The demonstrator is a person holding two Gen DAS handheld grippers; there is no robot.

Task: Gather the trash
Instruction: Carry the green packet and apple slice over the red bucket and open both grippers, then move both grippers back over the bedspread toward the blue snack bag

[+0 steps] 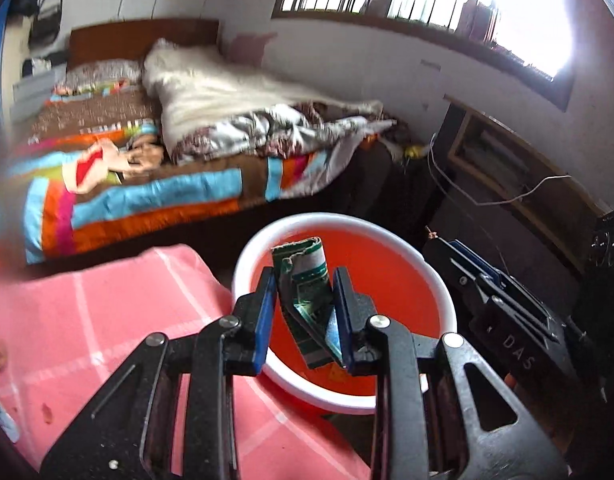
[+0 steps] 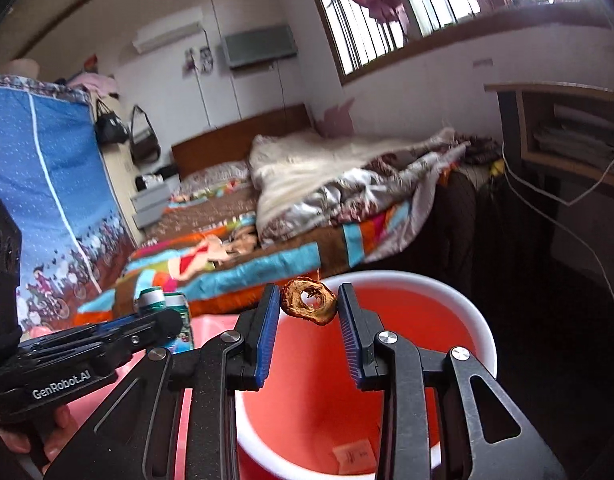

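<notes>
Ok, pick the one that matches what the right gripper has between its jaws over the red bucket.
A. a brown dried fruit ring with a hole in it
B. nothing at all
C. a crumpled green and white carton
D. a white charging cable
A: in the right wrist view the right gripper pinches a brown dried fruit ring edge to edge, just above the white rim of the red bucket.

"GenRobot.AI" stands in white on the left gripper (image 2: 147, 330) body; "DAS" on the right gripper (image 1: 483, 272) body.
</notes>
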